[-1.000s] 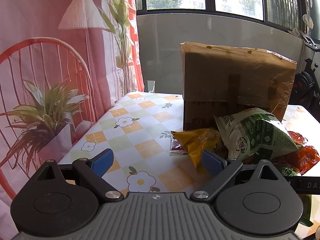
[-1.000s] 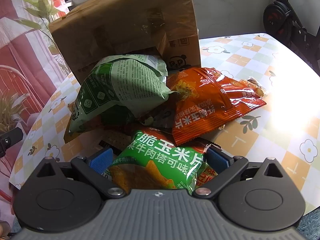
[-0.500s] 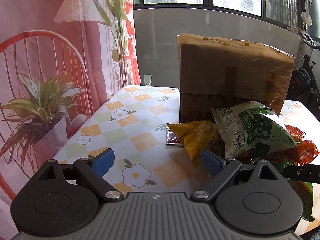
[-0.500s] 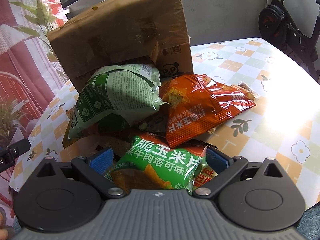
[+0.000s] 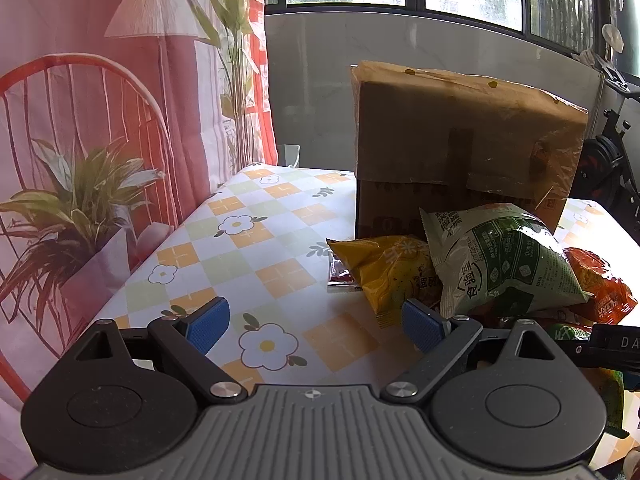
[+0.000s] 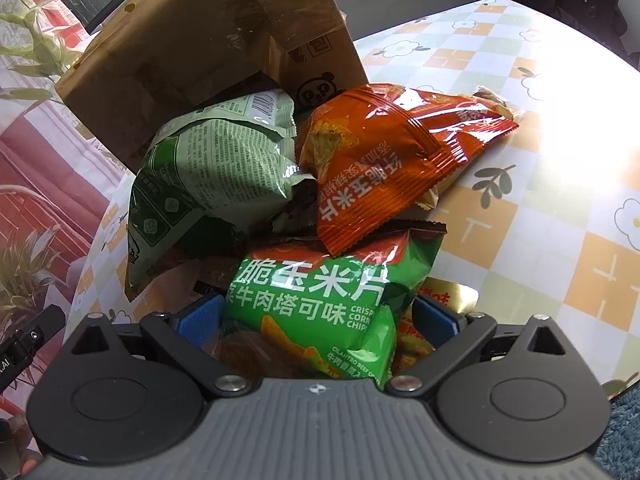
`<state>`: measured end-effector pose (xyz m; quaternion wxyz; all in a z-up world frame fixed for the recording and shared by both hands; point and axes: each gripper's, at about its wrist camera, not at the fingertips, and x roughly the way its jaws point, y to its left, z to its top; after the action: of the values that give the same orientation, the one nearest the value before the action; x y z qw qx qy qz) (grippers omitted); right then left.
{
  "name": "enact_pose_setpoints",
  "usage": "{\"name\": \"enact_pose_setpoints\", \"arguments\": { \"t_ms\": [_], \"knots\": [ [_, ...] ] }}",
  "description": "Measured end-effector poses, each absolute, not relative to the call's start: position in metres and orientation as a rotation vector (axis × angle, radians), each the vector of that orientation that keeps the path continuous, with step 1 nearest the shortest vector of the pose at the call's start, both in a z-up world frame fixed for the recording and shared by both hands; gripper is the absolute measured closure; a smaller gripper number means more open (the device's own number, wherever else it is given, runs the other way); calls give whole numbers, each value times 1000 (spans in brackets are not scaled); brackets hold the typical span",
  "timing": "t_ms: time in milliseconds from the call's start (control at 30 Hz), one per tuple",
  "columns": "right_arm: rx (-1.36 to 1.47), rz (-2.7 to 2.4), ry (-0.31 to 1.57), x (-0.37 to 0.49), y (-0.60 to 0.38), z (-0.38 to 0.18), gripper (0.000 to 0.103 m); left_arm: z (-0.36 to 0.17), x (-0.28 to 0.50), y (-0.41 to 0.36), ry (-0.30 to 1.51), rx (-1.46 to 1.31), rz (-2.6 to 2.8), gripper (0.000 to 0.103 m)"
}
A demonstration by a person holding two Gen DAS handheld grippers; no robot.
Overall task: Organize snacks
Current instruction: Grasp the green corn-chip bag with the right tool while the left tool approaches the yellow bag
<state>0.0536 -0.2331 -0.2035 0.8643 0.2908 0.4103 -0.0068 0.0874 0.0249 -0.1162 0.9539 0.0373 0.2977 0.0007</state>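
While the left gripper (image 5: 314,322) is hovering wide open over the flowered tablecloth (image 5: 256,248), gripping nothing, the right gripper (image 6: 316,316) is straddling the green corn chip bag (image 6: 320,300), blue pads spread on either side of it, not clamped. That bag is lying at the near end of the snack pile, with the orange bag (image 6: 384,160) overlapping its top and the pale green bag (image 6: 212,176) leaning against the cardboard box (image 6: 208,52). A yellow bag (image 5: 388,268) is lying beside the pile.
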Motion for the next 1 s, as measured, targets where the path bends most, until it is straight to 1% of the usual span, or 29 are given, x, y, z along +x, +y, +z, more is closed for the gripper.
{"name": "enact_pose_setpoints", "arguments": {
  "t_ms": [67, 200, 433, 467, 700, 1000],
  "knots": [
    [583, 4, 848, 54, -230, -201, 10, -116, 87, 25, 605, 76, 0, 8],
    [503, 29, 821, 51, -221, -195, 15, -116, 86, 25, 606, 71, -1, 8],
    [483, 98, 799, 46, -217, -191, 18, -116, 85, 25, 612, 67, -3, 9],
    [479, 112, 796, 45, -215, -189, 21, -115, 85, 26, 613, 66, -3, 9],
    [461, 191, 803, 42, -205, -185, 22, -112, 82, 27, 605, 49, -1, 9],
    [435, 215, 707, 24, -206, -164, 25, -109, 76, 27, 599, 41, -7, 9]
  ]
}}
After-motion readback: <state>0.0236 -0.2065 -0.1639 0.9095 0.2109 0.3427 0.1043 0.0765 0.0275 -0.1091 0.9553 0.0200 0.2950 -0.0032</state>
